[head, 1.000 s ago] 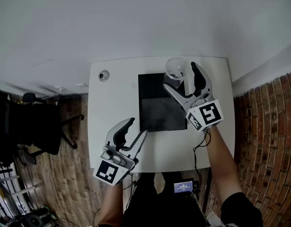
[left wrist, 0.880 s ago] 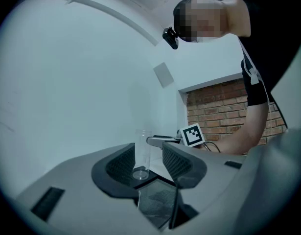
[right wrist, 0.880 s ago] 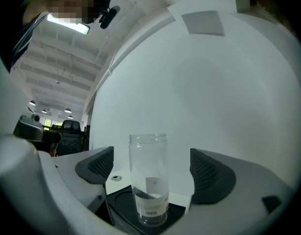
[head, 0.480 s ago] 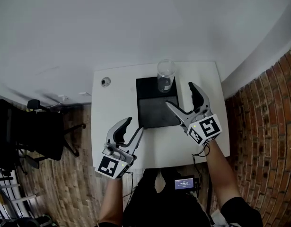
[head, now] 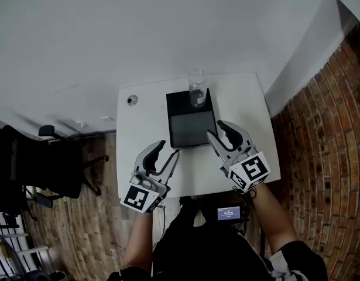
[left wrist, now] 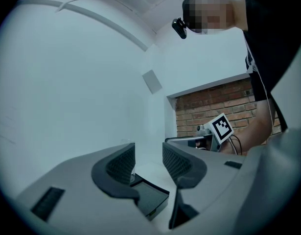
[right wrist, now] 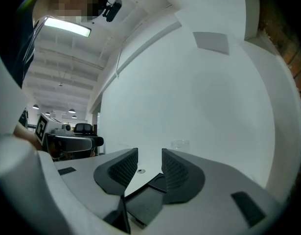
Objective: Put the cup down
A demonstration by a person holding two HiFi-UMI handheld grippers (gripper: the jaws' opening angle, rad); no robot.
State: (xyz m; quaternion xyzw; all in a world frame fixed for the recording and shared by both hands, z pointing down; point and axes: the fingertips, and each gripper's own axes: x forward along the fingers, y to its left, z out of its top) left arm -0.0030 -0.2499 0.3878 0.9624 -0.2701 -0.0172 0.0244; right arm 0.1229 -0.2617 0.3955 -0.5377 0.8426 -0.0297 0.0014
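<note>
A clear glass cup (head: 196, 87) stands upright on the far end of a black pad (head: 190, 124) on the white table (head: 143, 130). My right gripper (head: 215, 128) hovers near the pad's front right corner, well short of the cup. Its jaws have just been closing, a gap remains and nothing is between them. In the right gripper view the cup (right wrist: 180, 144) shows faintly beyond the right gripper (right wrist: 149, 166). My left gripper (head: 169, 150) is open and empty at the pad's front left corner. In the left gripper view the black pad (left wrist: 151, 198) lies below the left gripper (left wrist: 149, 163).
A small round object (head: 132, 100) lies on the table's far left corner. A black office chair (head: 54, 157) stands to the left of the table. A brick surface (head: 320, 133) runs along the right. A small screen (head: 228, 213) glows near the person's body.
The right gripper has pulled back from the cup towards the person, and its jaws have narrowed. The cup stays standing on the pad. The left gripper has shifted slightly.
</note>
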